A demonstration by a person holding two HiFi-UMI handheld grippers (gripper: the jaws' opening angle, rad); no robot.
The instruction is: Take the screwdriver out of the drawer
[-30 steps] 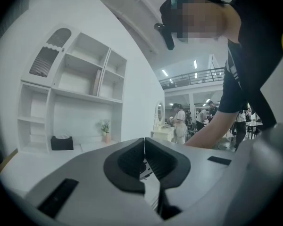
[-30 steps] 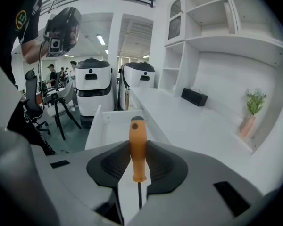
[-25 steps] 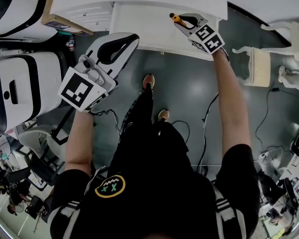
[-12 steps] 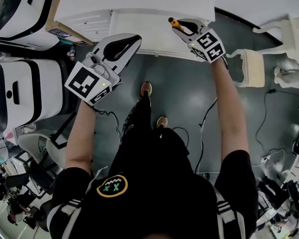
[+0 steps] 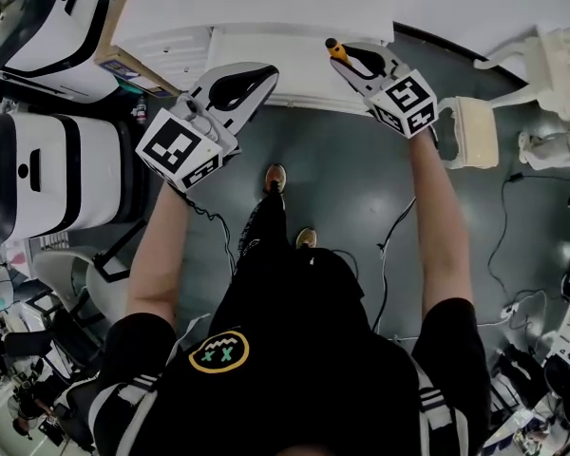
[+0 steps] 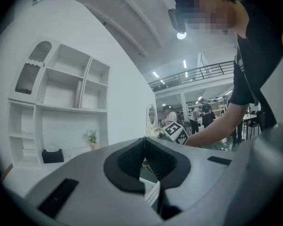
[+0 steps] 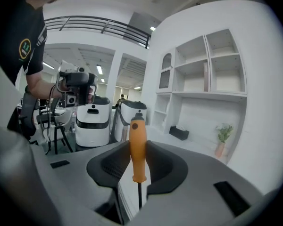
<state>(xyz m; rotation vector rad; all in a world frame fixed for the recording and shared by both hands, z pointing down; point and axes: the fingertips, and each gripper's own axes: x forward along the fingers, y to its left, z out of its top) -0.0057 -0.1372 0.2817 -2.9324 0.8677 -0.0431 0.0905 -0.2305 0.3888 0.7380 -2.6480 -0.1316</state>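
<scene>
Screwdriver (image 7: 137, 147), orange handle: clamped in R gripper (image 5: 350, 55) jaws, raised over drawer (image 5: 285, 69) front edge, 1 o'clock in head view
L gripper (image 5: 256, 72): jaws closed, empty, 11 o'clock, at drawer's left corner
Open grey floor (image 5: 351, 179) btwn arms, 6 o'clock of drawer edge

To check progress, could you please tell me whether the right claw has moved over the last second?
Yes. The right claw, shut on the screwdriver, has drawn back from the drawer; its cube, earlier over the drawer's front, now overhangs the floor.
</scene>
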